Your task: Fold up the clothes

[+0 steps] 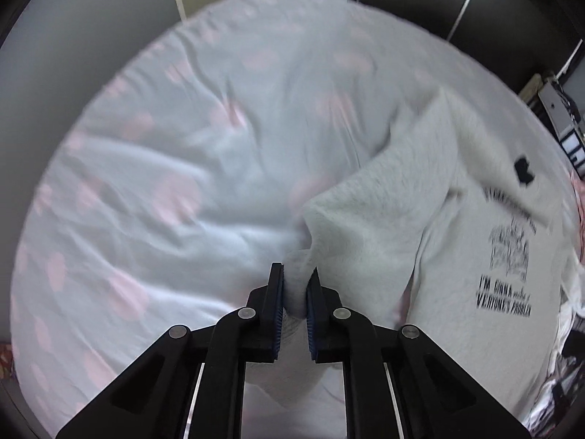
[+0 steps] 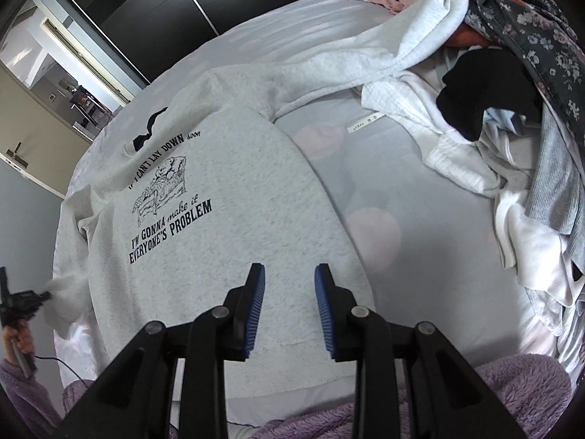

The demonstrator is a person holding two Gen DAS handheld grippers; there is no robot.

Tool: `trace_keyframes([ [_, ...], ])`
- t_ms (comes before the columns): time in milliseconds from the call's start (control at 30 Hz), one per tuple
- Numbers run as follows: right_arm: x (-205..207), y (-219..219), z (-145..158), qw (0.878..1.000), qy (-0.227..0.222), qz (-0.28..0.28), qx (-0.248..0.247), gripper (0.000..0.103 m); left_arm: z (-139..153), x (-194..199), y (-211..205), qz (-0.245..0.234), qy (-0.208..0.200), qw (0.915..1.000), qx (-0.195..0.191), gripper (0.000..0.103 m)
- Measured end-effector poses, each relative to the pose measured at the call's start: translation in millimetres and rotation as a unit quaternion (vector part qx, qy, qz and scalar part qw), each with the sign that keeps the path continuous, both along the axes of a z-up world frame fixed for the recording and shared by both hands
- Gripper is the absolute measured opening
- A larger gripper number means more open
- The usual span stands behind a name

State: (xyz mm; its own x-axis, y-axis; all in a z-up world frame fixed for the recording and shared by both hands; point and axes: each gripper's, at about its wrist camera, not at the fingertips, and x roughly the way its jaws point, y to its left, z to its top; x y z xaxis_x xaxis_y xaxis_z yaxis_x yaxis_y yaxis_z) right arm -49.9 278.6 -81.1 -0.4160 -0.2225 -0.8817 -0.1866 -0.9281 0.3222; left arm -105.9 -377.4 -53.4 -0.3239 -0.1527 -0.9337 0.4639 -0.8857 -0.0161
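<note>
The left gripper (image 1: pixel 294 285) has its two blue-padded fingers pinched on a bunched fold of the grey sweatshirt (image 1: pixel 387 216), its sleeve as far as I can tell through the motion blur, lifted at the lower middle of the left wrist view. The right gripper (image 2: pixel 289 278) hangs with its fingers spread apart, gripping nothing, just over the lower part of the same sweatshirt (image 2: pixel 226 248) at the bottom centre of the right wrist view.

There is one sweatshirt being worked, lying print-up across the middle of the frame, with a black line drawing and lines of black lettering on its chest. One sleeve runs off toward the upper right; the other ends at the left edge, where the other gripper (image 2: pixel 22 300) holds it and a hand (image 2: pixel 18 336) shows below.

It all rests on one bed sheet (image 2: pixel 373 190), pale with pink spots. At the right side sits a single heap of clothes (image 2: pixel 519 117): white pieces, one black, one dark floral, one ribbed grey, one pink behind. Dark wardrobe doors (image 2: pixel 153 3) fill the upper left.
</note>
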Motion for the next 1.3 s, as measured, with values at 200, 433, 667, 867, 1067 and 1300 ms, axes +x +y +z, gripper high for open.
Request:
trace_keyframes([
  [200, -5, -3, -13, 1.000, -0.022, 0.002, 0.008, 0.028, 65, -16, -68, 0.036, 0.013, 0.9948, -0.094, 0.011],
  [433, -12, -2, -23, 0.999, -0.043, -0.003, 0.023, 0.028, 28, -40, -145, 0.086, -0.058, 0.9742, -0.200, 0.011],
  [667, -14, 2, -23, 0.998, -0.056, -0.010, 0.038, 0.028, -14, -59, -171, 0.095, -0.060, 0.9822, -0.150, 0.021],
  [867, -13, 8, -24, 0.997, -0.071, -0.007, 0.039, 0.028, 3, -51, -144, 0.050, -0.042, 0.9850, -0.160, 0.045],
  [1067, -9, 13, -27, 0.997, -0.076, 0.003, 0.021, 0.028, 54, -26, -63, -0.063, -0.017, 0.9874, -0.144, 0.045],
  [1300, -2, 13, -36, 0.997, -0.069, 0.024, -0.009, 0.034, 116, 27, 37, -0.125, -0.005, 0.9854, -0.115, 0.046],
])
